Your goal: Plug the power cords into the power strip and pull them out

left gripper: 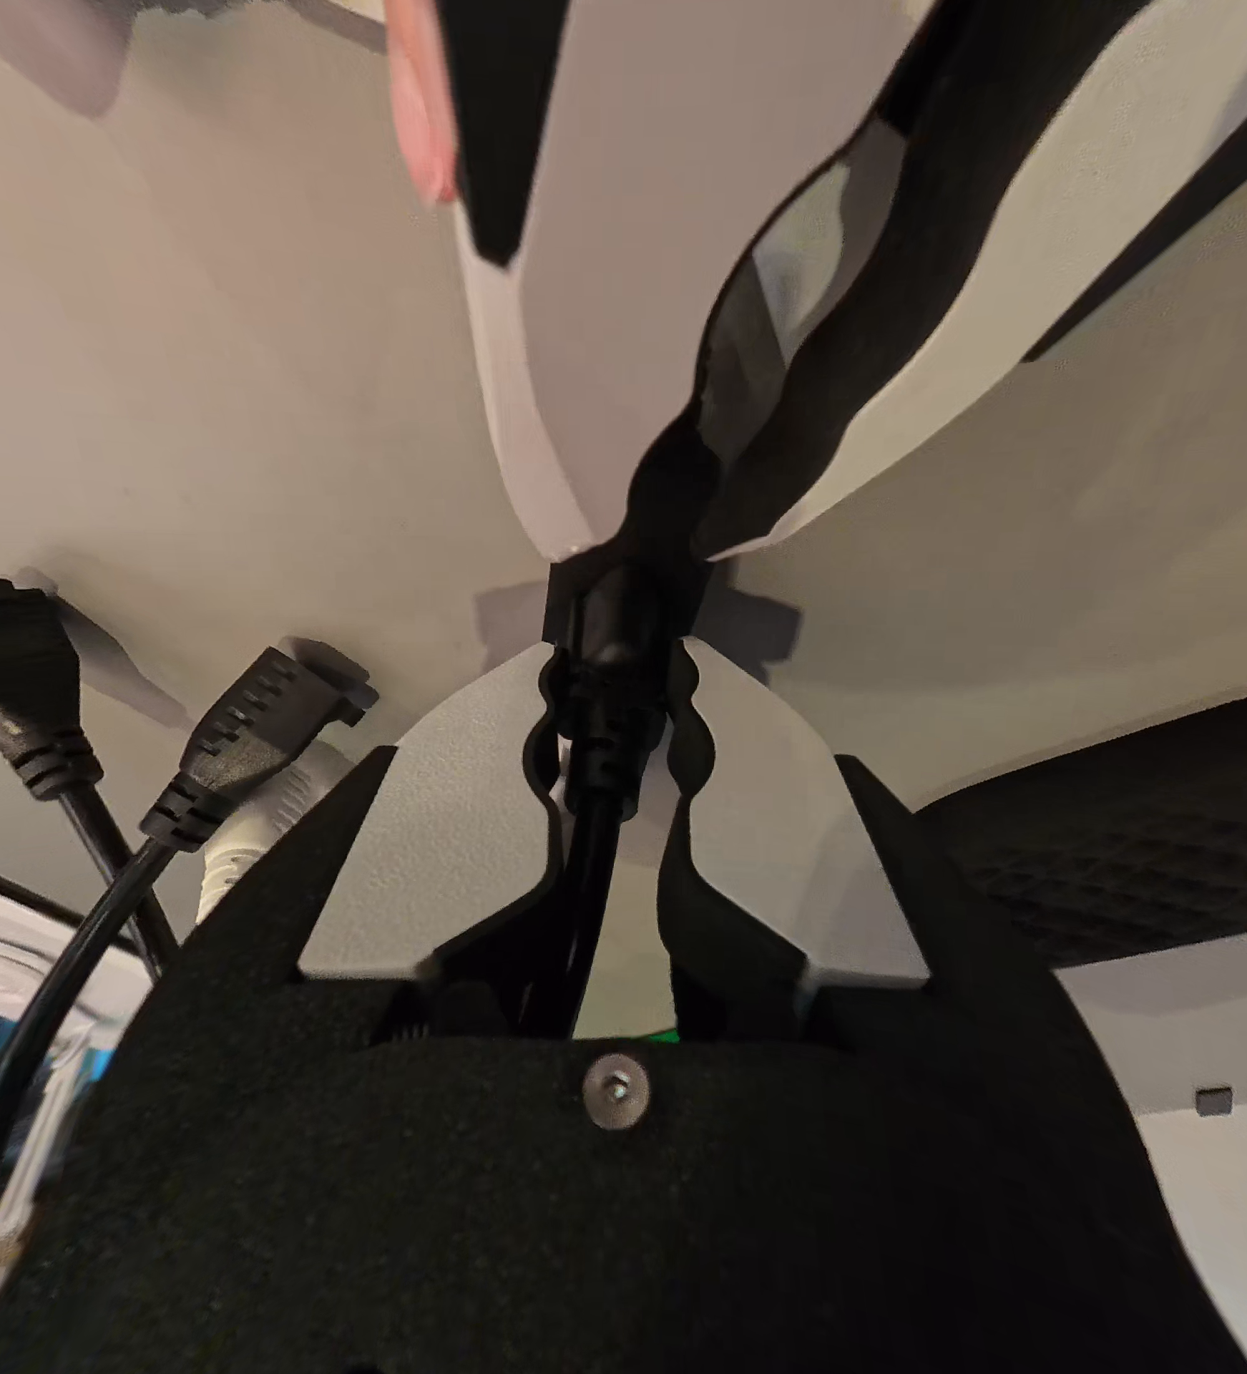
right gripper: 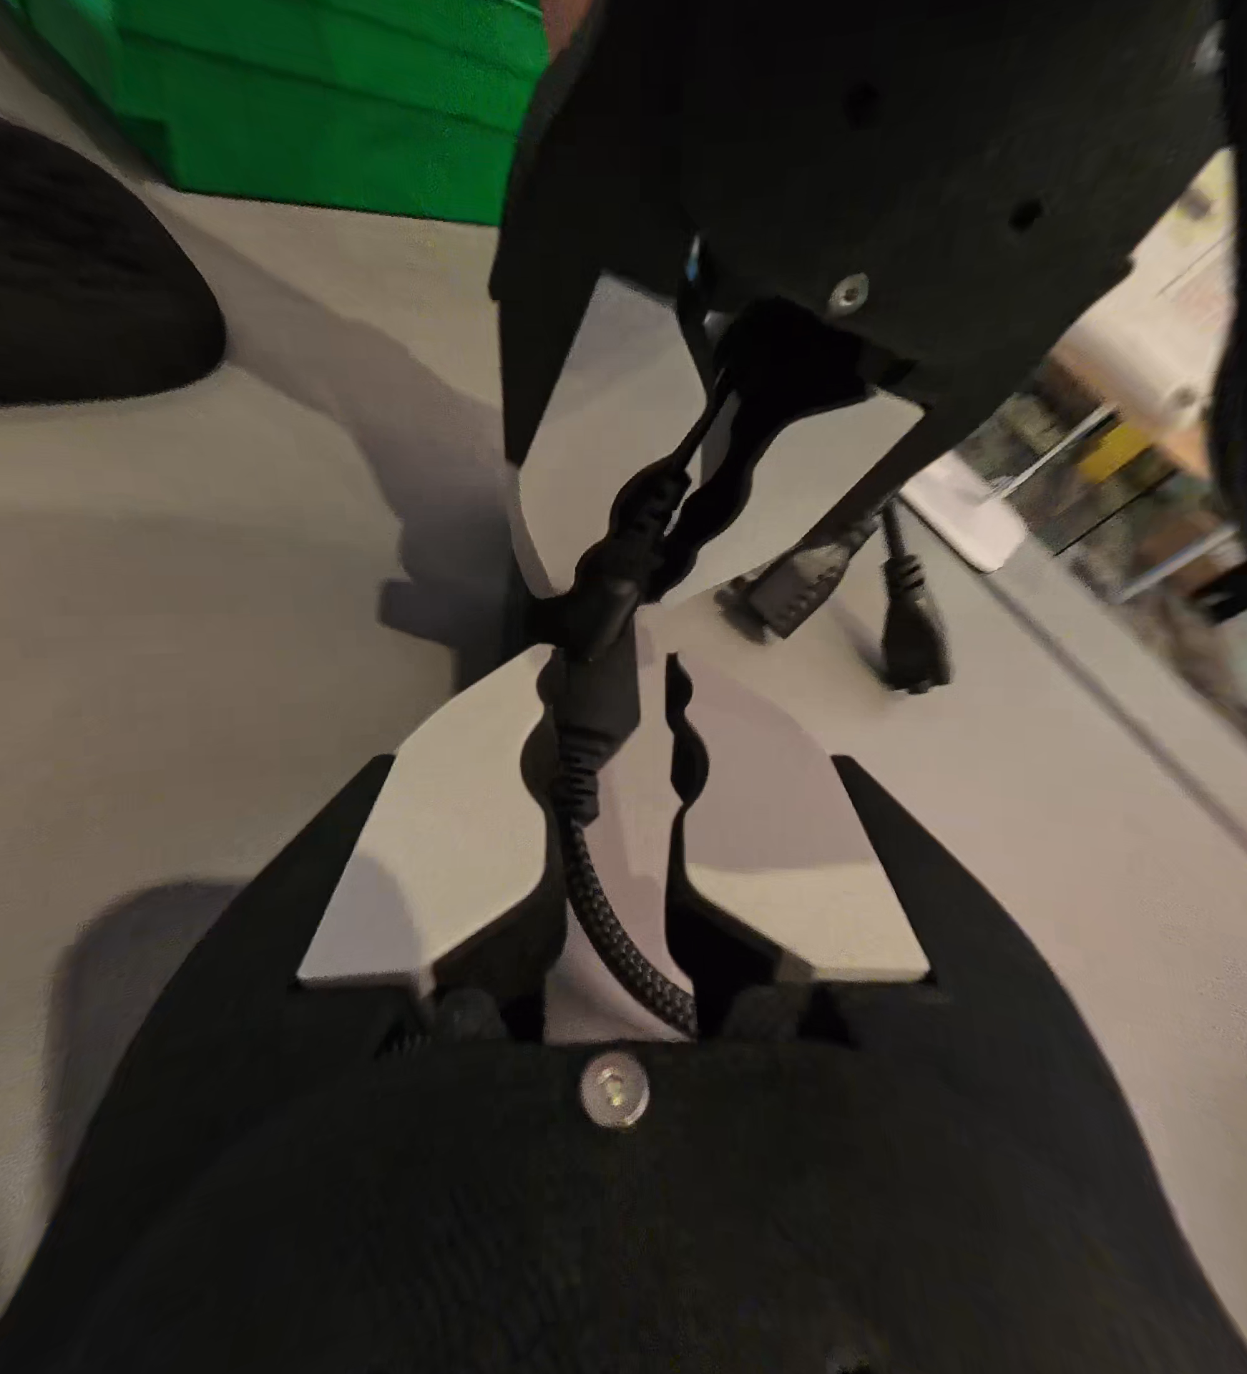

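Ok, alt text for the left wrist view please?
The left gripper is shut on a black plug, nose to nose with the right gripper. Two loose black plugs lie left on the grey table.

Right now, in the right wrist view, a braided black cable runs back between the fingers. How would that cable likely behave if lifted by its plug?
The braided cable already curves sideways behind its plug, so it is probably floppy and would trail rather than hold shape. Its woven sheath looks textured, so likely not slippery. The moulded plug looks rigid, the better place to grip.
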`<state>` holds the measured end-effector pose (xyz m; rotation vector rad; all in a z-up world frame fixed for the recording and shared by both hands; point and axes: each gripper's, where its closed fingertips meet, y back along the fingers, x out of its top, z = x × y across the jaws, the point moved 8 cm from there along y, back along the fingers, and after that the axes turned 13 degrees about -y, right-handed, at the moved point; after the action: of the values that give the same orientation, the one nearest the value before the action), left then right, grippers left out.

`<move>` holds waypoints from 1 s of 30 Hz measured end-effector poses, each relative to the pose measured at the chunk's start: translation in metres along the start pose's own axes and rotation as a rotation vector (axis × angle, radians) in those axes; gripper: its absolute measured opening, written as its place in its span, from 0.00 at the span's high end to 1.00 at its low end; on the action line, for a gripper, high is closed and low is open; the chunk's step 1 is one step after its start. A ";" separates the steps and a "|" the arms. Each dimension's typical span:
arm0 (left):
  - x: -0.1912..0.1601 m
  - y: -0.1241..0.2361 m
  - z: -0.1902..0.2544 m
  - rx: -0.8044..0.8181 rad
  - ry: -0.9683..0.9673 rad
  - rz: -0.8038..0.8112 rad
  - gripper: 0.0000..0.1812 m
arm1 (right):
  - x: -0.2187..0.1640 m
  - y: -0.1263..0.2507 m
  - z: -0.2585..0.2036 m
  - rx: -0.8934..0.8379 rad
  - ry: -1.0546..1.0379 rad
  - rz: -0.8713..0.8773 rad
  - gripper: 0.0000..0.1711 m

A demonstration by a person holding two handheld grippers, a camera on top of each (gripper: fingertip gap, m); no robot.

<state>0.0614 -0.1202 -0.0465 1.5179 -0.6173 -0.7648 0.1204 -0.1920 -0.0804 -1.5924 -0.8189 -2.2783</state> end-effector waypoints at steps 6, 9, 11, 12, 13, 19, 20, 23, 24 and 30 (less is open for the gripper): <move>0.000 0.000 0.000 0.018 0.002 0.016 0.86 | -0.003 -0.010 -0.007 0.053 0.086 -0.060 0.83; 0.001 0.000 0.000 0.020 0.001 0.012 0.86 | 0.001 -0.007 -0.001 0.077 -0.038 -0.037 0.88; 0.001 0.000 0.000 0.024 0.002 0.016 0.86 | 0.003 -0.004 0.009 0.082 -0.163 -0.012 0.91; 0.002 0.000 0.000 0.022 0.005 0.019 0.86 | 0.002 -0.004 0.011 0.104 -0.196 -0.023 0.93; 0.002 0.001 0.000 0.020 0.007 0.022 0.86 | 0.002 -0.005 0.012 0.136 -0.207 -0.033 0.95; 0.005 -0.005 0.000 0.021 -0.008 -0.008 0.86 | -0.006 -0.016 0.002 0.106 -0.071 -0.170 0.99; 0.006 -0.006 0.000 0.018 -0.014 -0.023 0.86 | -0.007 -0.017 0.000 0.103 -0.061 -0.186 0.98; 0.006 -0.006 0.000 0.016 -0.003 -0.019 0.86 | -0.008 -0.016 0.000 0.111 -0.069 -0.188 0.98; 0.006 -0.006 0.000 0.017 -0.005 -0.023 0.86 | -0.008 -0.015 0.000 0.113 -0.069 -0.188 0.98; 0.007 -0.012 0.002 -0.010 -0.025 -0.070 0.80 | -0.008 -0.015 -0.002 0.098 -0.060 -0.190 0.98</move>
<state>0.0639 -0.1258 -0.0589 1.5291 -0.5808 -0.8404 0.1145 -0.1814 -0.0924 -1.6083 -1.1230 -2.2848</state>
